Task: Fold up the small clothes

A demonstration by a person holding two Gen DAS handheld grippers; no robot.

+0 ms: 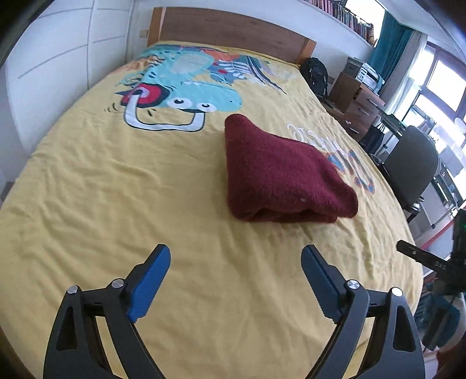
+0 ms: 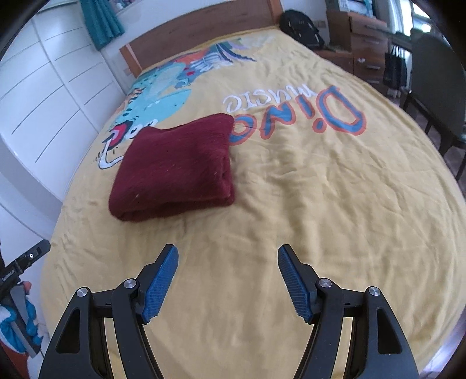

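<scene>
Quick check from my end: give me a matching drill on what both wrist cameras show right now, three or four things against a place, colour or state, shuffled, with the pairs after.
Things:
1. dark red garment
2. left gripper
3. bedspread
4. backpack

States or places:
A. yellow, with a dinosaur print
B. black, beside the headboard
C. folded into a compact stack
D. open, nothing between its blue pads

Pairs: 1-C, 2-D, 3-A, 4-B.

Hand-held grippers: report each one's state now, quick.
Left hand-held gripper: open, holding nothing.
Right hand-held gripper: open, holding nothing; folded dark red fuzzy garment lies apart on the yellow printed bedspread.
</scene>
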